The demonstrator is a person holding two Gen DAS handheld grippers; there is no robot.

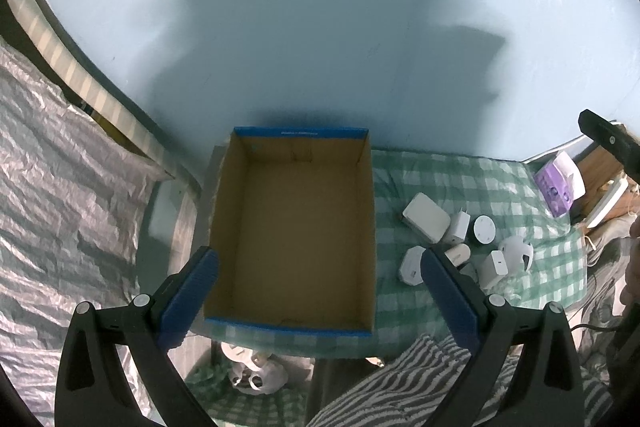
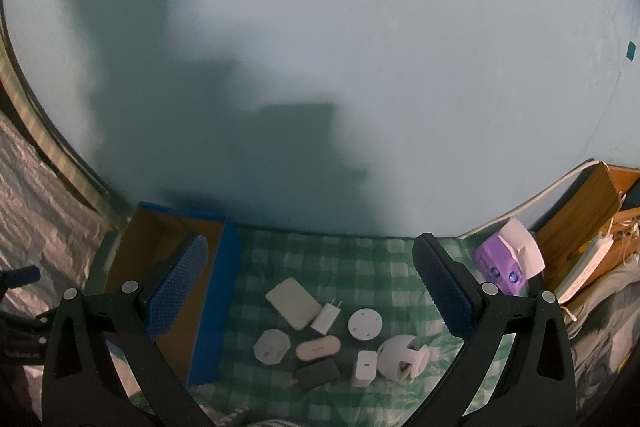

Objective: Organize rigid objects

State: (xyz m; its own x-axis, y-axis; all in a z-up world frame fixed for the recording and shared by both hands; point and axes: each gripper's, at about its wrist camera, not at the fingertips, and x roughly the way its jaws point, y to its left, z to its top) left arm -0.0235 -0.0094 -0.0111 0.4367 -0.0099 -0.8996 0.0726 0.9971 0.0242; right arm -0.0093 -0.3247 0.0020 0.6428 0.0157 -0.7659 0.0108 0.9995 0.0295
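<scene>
1. Landmark here is the open cardboard box point(image 1: 294, 227) with the blue rim, sitting on a green checked cloth point(image 1: 460, 179) right up against the pale blue wall point(image 1: 320, 7). Nothing inside it, just bare brown bottom
2. Left gripper point(image 1: 318, 297) hangs over the near end of the box, jaws wide apart, holding nothing. One blue pad sits outside the box's left wall, the other outside its right wall
3. Right gripper point(image 2: 310, 289) is off to the right of the box, over the pile of small stuff, jaws also spread wide and not holding anything
4. The pile lies on the cloth just right of the box, all close together: a flat white rectangular case point(image 2: 293, 303) nearest the wall, a white plug adapter point(image 2: 326, 317) touching it, and a round white disc point(image 2: 365, 323) beyond that
5. Nearer row, going away from the box: a white angular plug thing point(image 2: 271, 346), a beige pill-shaped case point(image 2: 318, 347) with a dark grey one point(image 2: 317, 375) just in front of it, a small white charger block point(image 2: 365, 367), then a white ball-shaped piece point(image 2: 400, 355) with openings
6. Further right of the box, past the pile, a purple and white pack point(image 2: 506, 265) leans by the wall, next to a wooden piece point(image 2: 576, 219)
7. Left of the box is crinkly silver sheeting point(image 1: 60, 187)
8. In front of the box there's a grey striped fabric point(image 1: 400, 383)
</scene>
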